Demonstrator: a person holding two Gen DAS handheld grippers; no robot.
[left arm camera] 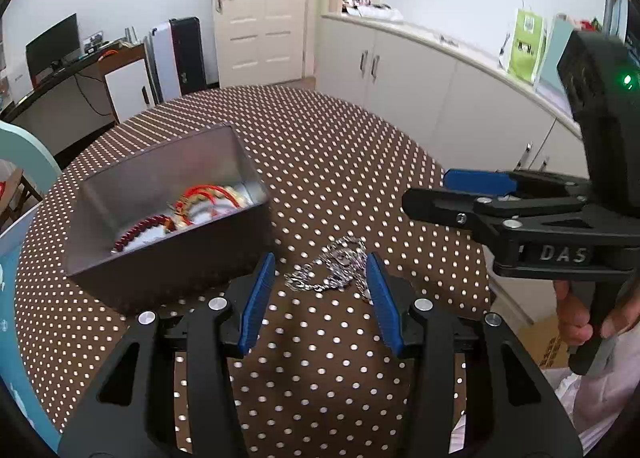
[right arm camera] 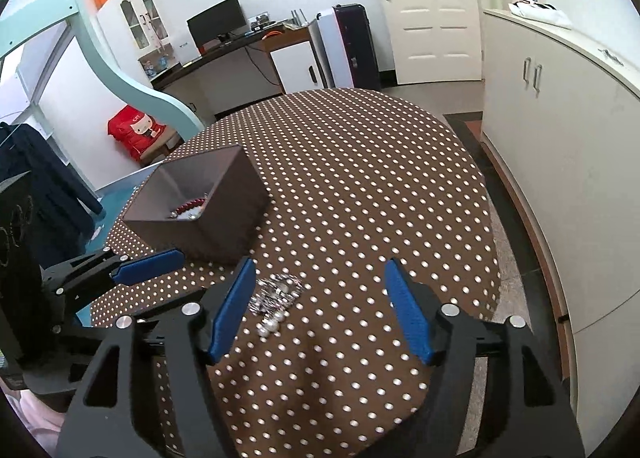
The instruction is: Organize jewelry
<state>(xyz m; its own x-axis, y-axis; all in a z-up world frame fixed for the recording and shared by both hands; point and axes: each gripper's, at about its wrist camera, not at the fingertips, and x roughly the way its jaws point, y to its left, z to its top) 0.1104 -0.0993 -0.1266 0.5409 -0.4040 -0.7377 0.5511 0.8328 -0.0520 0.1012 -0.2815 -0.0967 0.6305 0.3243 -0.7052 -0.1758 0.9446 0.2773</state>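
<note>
A silver chain pile (left arm camera: 334,268) lies on the dotted brown tablecloth, between the tips of my open left gripper (left arm camera: 320,270). In the right wrist view the same pile (right arm camera: 276,294) shows pearl beads at its near end, just inside the left finger of my open, empty right gripper (right arm camera: 320,270). A grey-brown open box (left arm camera: 160,214) to the left holds red and gold bracelets; it also shows in the right wrist view (right arm camera: 200,206). The right gripper (left arm camera: 440,198) hovers to the right in the left wrist view. The left gripper (right arm camera: 160,260) reaches in from the left in the right wrist view.
The round table (right arm camera: 380,178) has its edge close on the right, with white cabinets (right arm camera: 560,118) beyond a strip of floor. A desk with a monitor (right arm camera: 216,24), a door and a teal frame stand behind.
</note>
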